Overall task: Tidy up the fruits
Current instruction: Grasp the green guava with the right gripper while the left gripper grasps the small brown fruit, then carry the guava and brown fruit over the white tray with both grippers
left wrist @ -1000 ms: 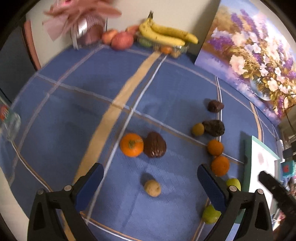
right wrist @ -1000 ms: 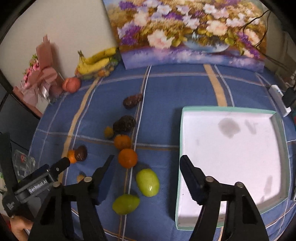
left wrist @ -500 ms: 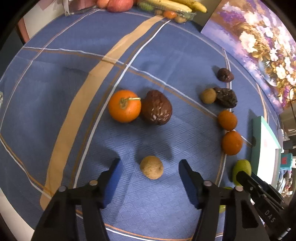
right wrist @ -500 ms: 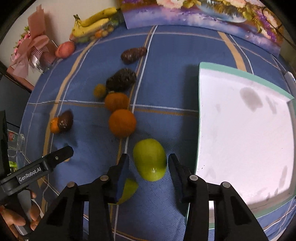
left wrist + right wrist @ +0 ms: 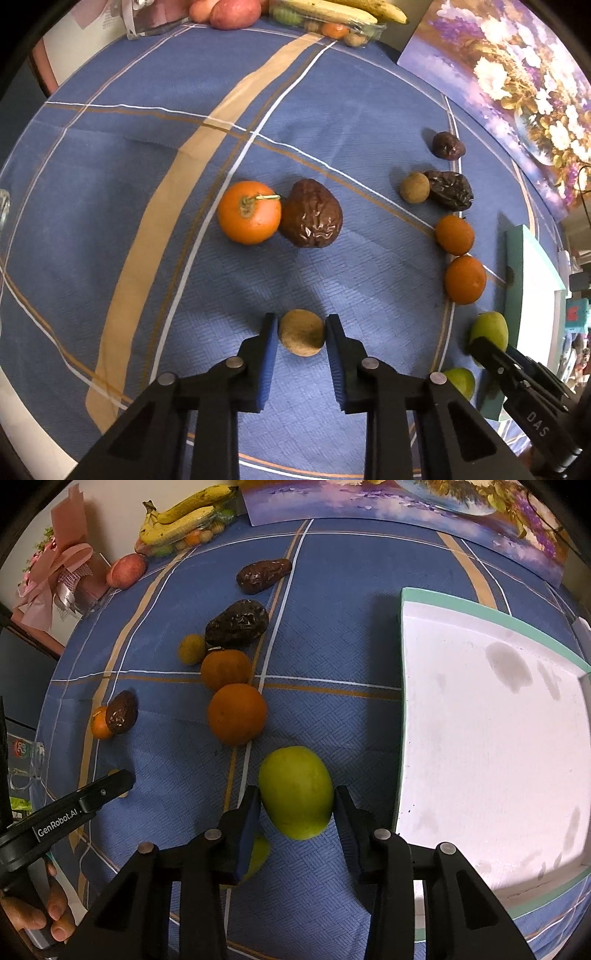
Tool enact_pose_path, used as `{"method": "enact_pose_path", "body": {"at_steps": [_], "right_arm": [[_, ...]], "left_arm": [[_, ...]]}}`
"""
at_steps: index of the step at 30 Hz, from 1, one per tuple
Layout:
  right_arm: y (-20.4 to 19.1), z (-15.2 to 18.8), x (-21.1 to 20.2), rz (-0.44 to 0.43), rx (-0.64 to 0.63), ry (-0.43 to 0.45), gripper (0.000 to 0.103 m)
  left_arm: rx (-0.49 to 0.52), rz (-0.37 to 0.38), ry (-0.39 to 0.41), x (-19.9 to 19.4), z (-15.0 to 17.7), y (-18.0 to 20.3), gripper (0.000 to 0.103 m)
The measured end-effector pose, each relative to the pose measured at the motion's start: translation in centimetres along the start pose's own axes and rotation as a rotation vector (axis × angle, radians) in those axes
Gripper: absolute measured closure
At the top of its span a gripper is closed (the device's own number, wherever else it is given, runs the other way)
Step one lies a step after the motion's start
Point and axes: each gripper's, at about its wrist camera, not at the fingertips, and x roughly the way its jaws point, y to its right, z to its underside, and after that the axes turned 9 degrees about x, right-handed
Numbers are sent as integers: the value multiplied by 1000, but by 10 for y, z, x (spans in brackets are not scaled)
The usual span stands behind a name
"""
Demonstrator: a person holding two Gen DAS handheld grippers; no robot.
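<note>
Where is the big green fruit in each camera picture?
Left wrist view: the big green fruit sits at the far right edge, just below the two oranges, with the right gripper's black tip over its lower part.
Right wrist view: the same fruit sits low in the middle, pinched by the right gripper.
Shared landmark: the white tray with the green rim, right of the fruit in both.

Left gripper (image 5: 301, 332) pointed steeply down, blue pads (image 5: 269, 354) pressed on both sides of a small brown fruit (image 5: 301, 333). Right gripper (image 5: 296, 803) likewise angled down, jaws just closing, pressed against a green fruit (image 5: 295, 792). Fingers of left hand (image 5: 40, 915) wrapped around left gripper's handle.
</note>
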Motion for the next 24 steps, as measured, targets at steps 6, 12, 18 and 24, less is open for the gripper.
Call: {"method": "enact_pose_path", "body": {"at_steps": [6, 12, 18, 24], "right_arm": [[-1, 1, -23, -35, 10, 66, 61], [7, -5, -54, -21, 41, 150, 61], [26, -22, -77, 8, 101, 218, 61], [57, -41, -91, 15, 177, 250, 61]], "left_arm": [[8, 3, 60, -23, -1, 3, 76], [22, 14, 119, -48, -7, 13, 76], [61, 60, 161, -67, -22, 43, 76], [158, 90, 187, -67, -44, 97, 76]]}}
